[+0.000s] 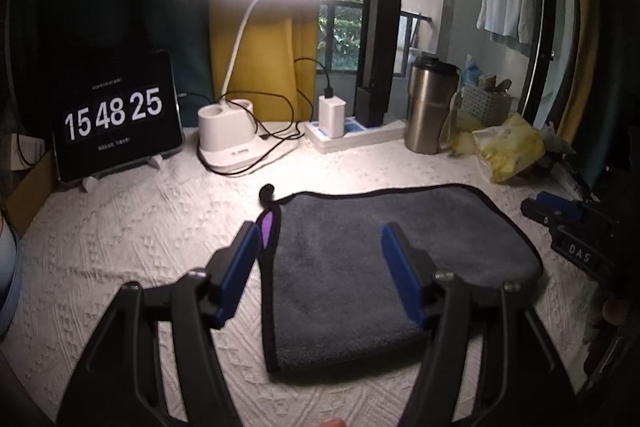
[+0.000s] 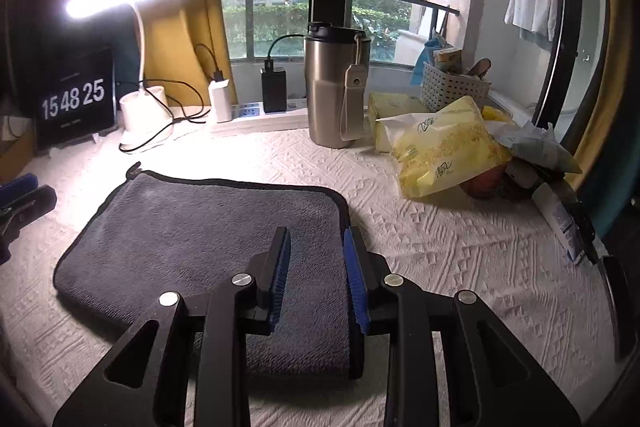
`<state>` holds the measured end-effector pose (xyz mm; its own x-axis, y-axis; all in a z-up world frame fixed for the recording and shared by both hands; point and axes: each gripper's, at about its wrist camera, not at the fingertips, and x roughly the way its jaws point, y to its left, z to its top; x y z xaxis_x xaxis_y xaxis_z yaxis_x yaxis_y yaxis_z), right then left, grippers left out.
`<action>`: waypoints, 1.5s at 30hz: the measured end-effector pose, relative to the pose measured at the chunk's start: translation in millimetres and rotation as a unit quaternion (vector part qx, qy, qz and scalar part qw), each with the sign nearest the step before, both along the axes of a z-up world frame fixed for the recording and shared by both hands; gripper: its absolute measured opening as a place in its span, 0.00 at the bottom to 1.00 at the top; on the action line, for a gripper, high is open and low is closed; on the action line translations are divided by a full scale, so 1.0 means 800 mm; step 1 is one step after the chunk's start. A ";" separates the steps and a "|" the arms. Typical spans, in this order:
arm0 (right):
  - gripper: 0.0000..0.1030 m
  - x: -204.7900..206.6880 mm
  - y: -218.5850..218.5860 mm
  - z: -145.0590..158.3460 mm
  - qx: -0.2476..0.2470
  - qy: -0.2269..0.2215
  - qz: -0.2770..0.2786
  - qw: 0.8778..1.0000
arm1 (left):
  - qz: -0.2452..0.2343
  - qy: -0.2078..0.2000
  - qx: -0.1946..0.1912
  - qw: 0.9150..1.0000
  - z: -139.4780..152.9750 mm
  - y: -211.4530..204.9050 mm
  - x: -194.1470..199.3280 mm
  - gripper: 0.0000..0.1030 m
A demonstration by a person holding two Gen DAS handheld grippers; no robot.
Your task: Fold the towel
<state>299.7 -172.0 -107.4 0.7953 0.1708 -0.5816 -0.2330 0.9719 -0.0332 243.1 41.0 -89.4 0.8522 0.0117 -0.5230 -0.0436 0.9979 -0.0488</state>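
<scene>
A grey towel (image 1: 392,247) with black edging lies folded flat on the white textured cloth; it also shows in the right wrist view (image 2: 192,235). A purple tag (image 1: 267,225) sticks out at its far left corner. My left gripper (image 1: 318,239) is open and empty, hovering above the towel's left edge. My right gripper (image 2: 316,247) is open with a narrower gap, empty, above the towel's right edge. The right gripper's body (image 1: 568,223) shows at the right of the left wrist view; the left gripper's finger (image 2: 24,203) shows at the left of the right wrist view.
At the back stand a tablet clock (image 1: 116,115), a lit desk lamp (image 1: 232,131), a power strip with chargers (image 1: 352,131), a steel tumbler (image 2: 332,87), a white basket (image 2: 452,87) and yellow tissue packs (image 2: 444,147).
</scene>
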 end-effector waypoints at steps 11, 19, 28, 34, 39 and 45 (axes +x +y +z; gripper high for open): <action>0.30 -0.046 -0.012 0.010 0.019 -0.021 0.023 0.999 | -0.007 -0.017 0.008 1.000 0.002 -0.036 -0.047 0.63; 0.34 -0.085 -0.021 0.021 0.023 -0.041 0.030 0.998 | -0.019 -0.037 0.006 0.999 0.015 -0.052 -0.085 0.63; 0.35 -0.132 -0.030 0.038 0.028 -0.065 0.032 0.997 | -0.034 -0.061 -0.002 0.998 0.027 -0.064 -0.127 0.63; 0.35 -0.163 -0.034 0.049 0.031 -0.081 0.036 0.996 | -0.030 -0.087 -0.005 0.996 0.037 -0.066 -0.158 0.63; 0.35 -0.184 -0.037 0.058 0.035 -0.092 0.038 0.994 | -0.020 -0.102 -0.010 0.994 0.043 -0.062 -0.177 0.63; 0.36 -0.211 -0.037 0.070 0.034 -0.107 0.041 0.993 | -0.005 -0.110 -0.003 0.994 0.047 -0.060 -0.191 0.82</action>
<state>130.9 -201.6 -51.3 0.8813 0.2728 -0.3859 -0.3060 0.9517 -0.0261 90.1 -7.3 -51.6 0.9463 -0.0003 -0.3234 -0.0209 0.9979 -0.0620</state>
